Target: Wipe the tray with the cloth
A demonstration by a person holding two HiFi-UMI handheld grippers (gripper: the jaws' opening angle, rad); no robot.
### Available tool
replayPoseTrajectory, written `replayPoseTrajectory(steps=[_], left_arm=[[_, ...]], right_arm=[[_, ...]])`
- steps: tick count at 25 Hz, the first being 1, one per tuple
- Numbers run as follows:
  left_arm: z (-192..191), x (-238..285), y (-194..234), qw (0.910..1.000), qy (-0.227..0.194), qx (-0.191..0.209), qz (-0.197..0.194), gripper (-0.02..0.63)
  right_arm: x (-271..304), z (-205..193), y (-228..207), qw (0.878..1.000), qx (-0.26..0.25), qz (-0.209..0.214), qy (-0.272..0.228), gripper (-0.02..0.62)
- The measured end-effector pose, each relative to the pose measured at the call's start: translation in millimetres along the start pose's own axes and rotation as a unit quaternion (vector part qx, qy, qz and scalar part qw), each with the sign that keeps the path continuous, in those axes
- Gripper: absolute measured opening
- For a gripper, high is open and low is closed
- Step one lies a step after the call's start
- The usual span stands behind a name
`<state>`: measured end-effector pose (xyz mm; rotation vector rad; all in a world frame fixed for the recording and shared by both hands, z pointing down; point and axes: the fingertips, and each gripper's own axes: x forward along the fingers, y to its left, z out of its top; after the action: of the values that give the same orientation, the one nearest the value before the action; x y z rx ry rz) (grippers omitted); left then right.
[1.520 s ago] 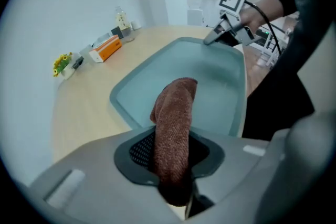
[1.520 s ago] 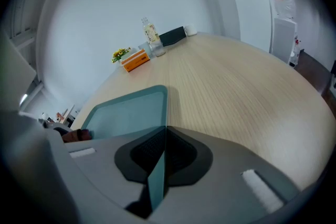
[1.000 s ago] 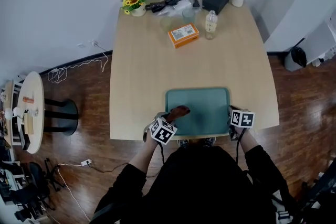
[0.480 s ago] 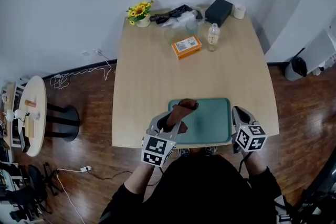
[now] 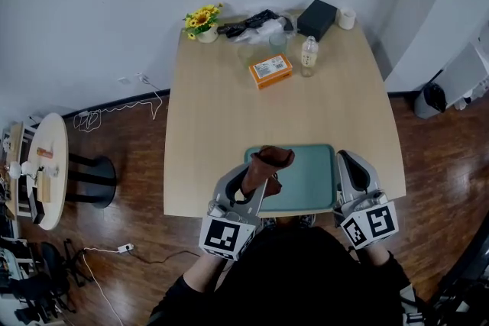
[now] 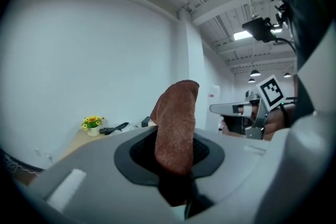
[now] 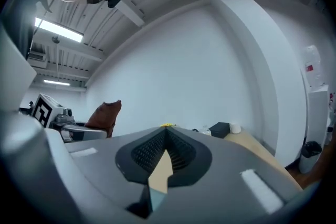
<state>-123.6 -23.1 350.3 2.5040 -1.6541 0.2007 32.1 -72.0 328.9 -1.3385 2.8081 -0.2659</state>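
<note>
Probably wiping is not yet begun: left gripper (image 5: 258, 178) fingers clamp the brown cloth (image 5: 270, 159) above the teal tray (image 5: 309, 173) on the counter (image 5: 229, 103); right gripper (image 5: 348, 159) fingers look closed, empty.

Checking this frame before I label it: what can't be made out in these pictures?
- Head view: the near left corner of the tray, covered by the cloth and the left gripper.
- Head view: print on the orange box, too small to read.
- Head view: the dark things beside the flowers, too small to name.
- Both gripper views: the tray's surface, all but blocked by each gripper's own body.
</note>
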Motion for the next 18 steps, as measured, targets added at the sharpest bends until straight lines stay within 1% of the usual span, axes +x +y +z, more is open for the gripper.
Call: replayPoseTrajectory(steps=[2,3,4,5,7,8,9,11,13,15,16,18], left_arm=[[-33,-1,36,0.9986,0.026,-0.016,0.043,0.074],[-60,-3,61,0.9957,0.045,-0.033,0.073,0.074],[-91,-9,90,0.9901,0.069,-0.056,0.109,0.074],[-124,-17,119,0.9812,0.095,-0.084,0.145,0.074],[-185,-41,165,0.9586,0.143,-0.135,0.206,0.074],[-208,-52,180,0.9488,0.163,-0.151,0.225,0.074],[-225,-61,189,0.9416,0.18,-0.158,0.237,0.074],[-251,-69,194,0.9338,0.208,-0.16,0.243,0.074],[-276,-68,190,0.9293,0.238,-0.157,0.234,0.075],[-305,-65,183,0.9216,0.278,-0.155,0.222,0.085],[-321,-64,179,0.915,0.299,-0.162,0.216,0.097],[-347,-67,173,0.8992,0.331,-0.196,0.209,0.14]], right_arm=[[-2,0,-2,1.0,0.003,-0.004,0.0,0.002],[-2,0,-3,1.0,0.005,-0.006,-0.001,0.002],[-3,-1,-5,1.0,0.008,-0.008,-0.001,0.002],[-4,-2,-7,1.0,0.012,-0.01,-0.001,0.002],[-5,-3,-10,1.0,0.019,-0.012,0.001,0.002],[-6,-4,-12,1.0,0.021,-0.013,0.002,0.002],[-7,-4,-14,1.0,0.021,-0.015,0.003,0.002],[-9,-6,-16,1.0,0.021,-0.017,0.006,0.002],[-8,-9,-15,1.0,0.023,-0.018,0.01,0.002],[-7,-11,-12,1.0,0.025,-0.014,0.014,0.002],[-6,-11,-10,1.0,0.024,-0.011,0.015,0.002],[-4,-12,-7,1.0,0.023,-0.007,0.018,0.002]])
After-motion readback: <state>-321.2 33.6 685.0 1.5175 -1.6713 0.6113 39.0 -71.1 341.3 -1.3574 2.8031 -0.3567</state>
